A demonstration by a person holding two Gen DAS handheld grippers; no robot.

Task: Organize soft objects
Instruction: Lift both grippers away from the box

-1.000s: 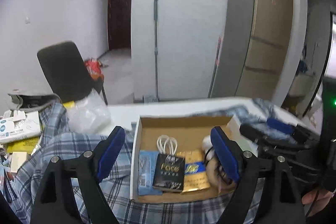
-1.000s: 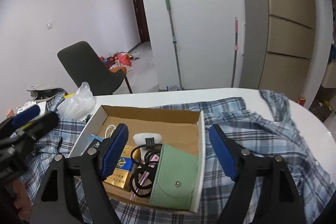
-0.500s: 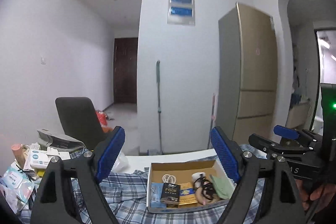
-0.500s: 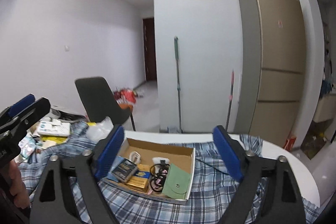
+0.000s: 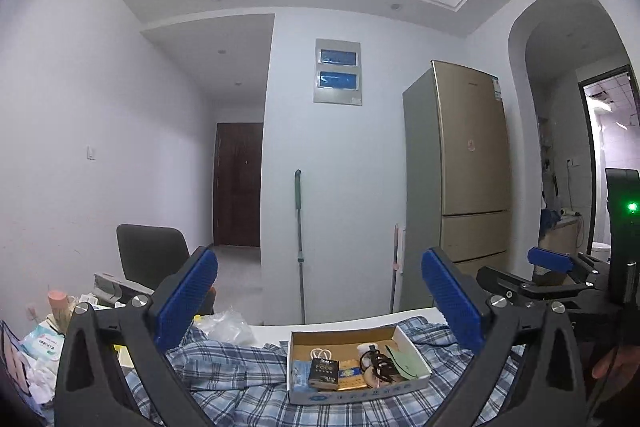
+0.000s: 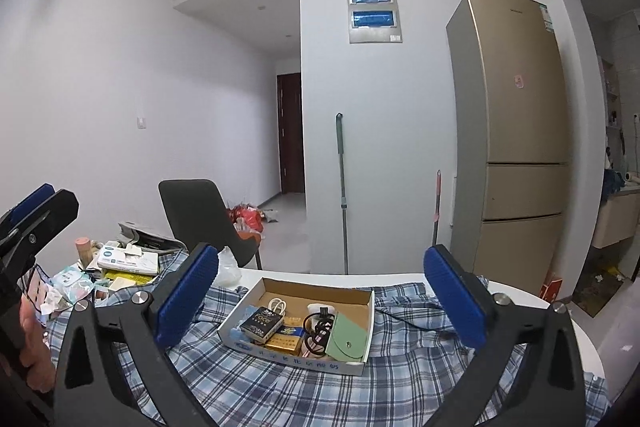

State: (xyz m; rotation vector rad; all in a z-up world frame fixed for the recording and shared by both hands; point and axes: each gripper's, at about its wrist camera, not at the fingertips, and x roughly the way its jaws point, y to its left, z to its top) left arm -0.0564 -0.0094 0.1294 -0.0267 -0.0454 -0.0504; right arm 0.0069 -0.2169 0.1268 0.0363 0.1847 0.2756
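Left gripper (image 5: 320,301): blue-padded fingers (image 5: 186,297) spread wide, holding nothing, raised above the table. Also seen at the left edge of the right wrist view.

Right gripper (image 6: 320,301): blue-padded fingers (image 6: 454,297) spread wide, holding nothing, raised above the table; it appears at the right edge of the left wrist view.

Plaid shirt (image 6: 280,383): blue-and-white checked fabric, rumpled, spread over most of the white table (image 6: 516,291), lying under and around the box.

Cardboard box (image 6: 298,349): shallow open tray resting on the shirt, between the fingers of both grippers in each view. Contents: black booklet (image 6: 262,323), gold packet (image 6: 286,341), coiled white cable (image 6: 278,305), tangle of black cord (image 6: 316,333), green snap pouch (image 6: 348,341) leaning against the right wall.

Clutter pile (image 6: 120,263): tissue packs, papers and small boxes at the table's left end, beside the shirt.

Clear plastic bag (image 5: 230,325): crumpled, at the table's far edge.

Black chair (image 6: 196,215): just beyond the table.

Green-handled mop (image 6: 342,195): upright against the white wall.

Gold refrigerator (image 6: 512,147): far right, against the wall.

Dark door (image 6: 290,133): end of the hallway.
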